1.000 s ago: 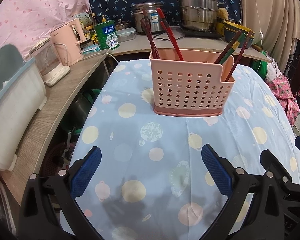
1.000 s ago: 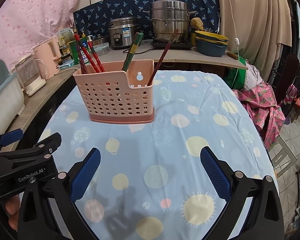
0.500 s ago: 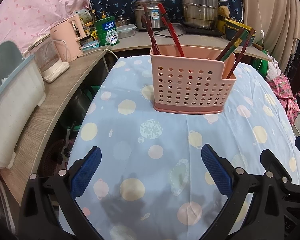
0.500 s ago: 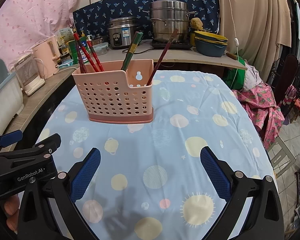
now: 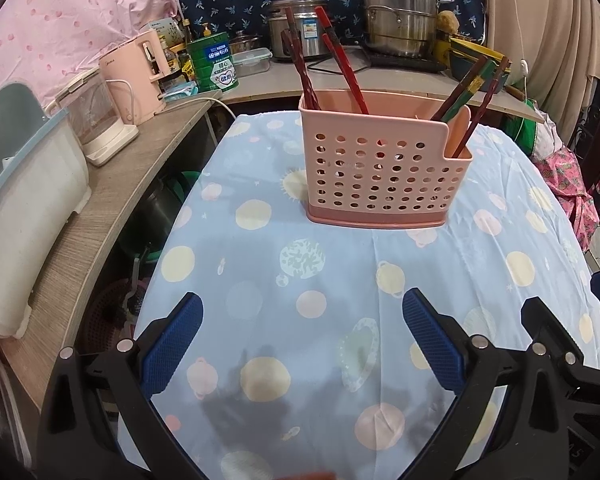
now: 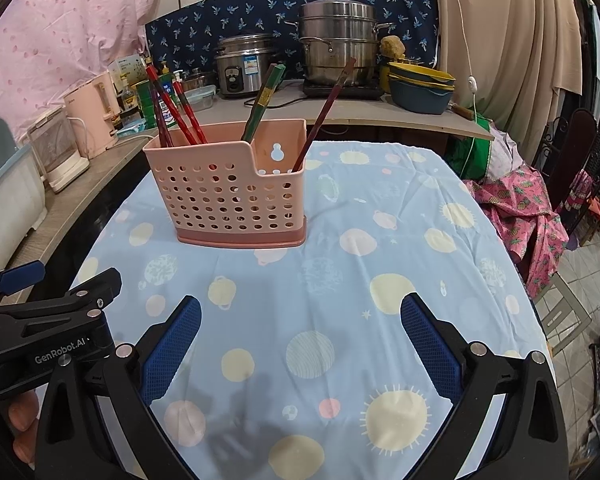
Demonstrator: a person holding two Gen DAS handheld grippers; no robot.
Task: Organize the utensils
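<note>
A pink perforated utensil basket [image 5: 380,172] stands on the blue patterned tablecloth [image 5: 300,300]; it also shows in the right wrist view [image 6: 232,196]. Red and dark chopsticks [image 5: 340,64] lean in its left part, green and brown ones [image 5: 468,84] in its right part. In the right wrist view the red ones [image 6: 172,108] lean left, a green one [image 6: 262,100] and a dark red one [image 6: 328,108] lean right. My left gripper [image 5: 300,344] is open and empty, well short of the basket. My right gripper [image 6: 300,344] is open and empty; the left gripper's body [image 6: 48,320] sits to its left.
A wooden counter [image 5: 80,208] runs along the left with a white bin [image 5: 24,216], a kettle [image 5: 100,120] and a pink appliance [image 5: 140,72]. The back counter holds a rice cooker [image 6: 244,64], a steel steamer [image 6: 336,40] and bowls [image 6: 420,84]. Pink cloth [image 6: 524,212] lies off the table's right edge.
Both grippers stay open and empty. The left wrist view has tilted down slightly and the basket sits a little higher in frame. The right view is nearly unchanged.
</note>
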